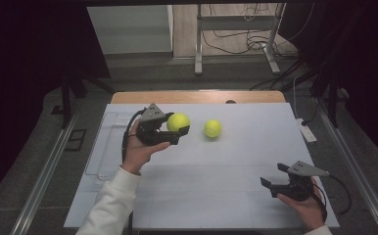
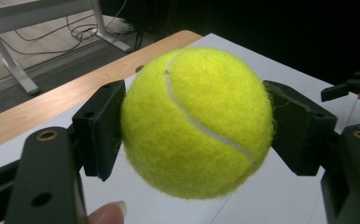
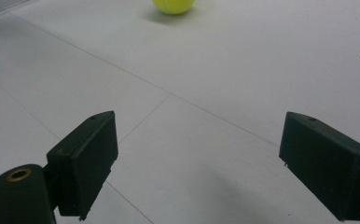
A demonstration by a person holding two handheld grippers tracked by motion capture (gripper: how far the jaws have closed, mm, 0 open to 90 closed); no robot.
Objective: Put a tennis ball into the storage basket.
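One ball [image 1: 178, 122] sits in the left claw [image 1: 179, 131] above the tabletop [image 1: 216, 196]; the second ball [image 1: 212, 128] lies just right of it; the right claw [image 1: 273, 179] is nearer, well apart.

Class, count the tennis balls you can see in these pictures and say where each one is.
2. One tennis ball is clamped between the jaws of the left gripper, held above the table. The second tennis ball lies loose on the white surface just to its right. No others show.

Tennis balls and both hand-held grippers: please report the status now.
Left hand-held gripper shut on one tennis ball, held above the table. Right hand-held gripper open, empty. Second tennis ball lies free on the table. Nothing in the way.
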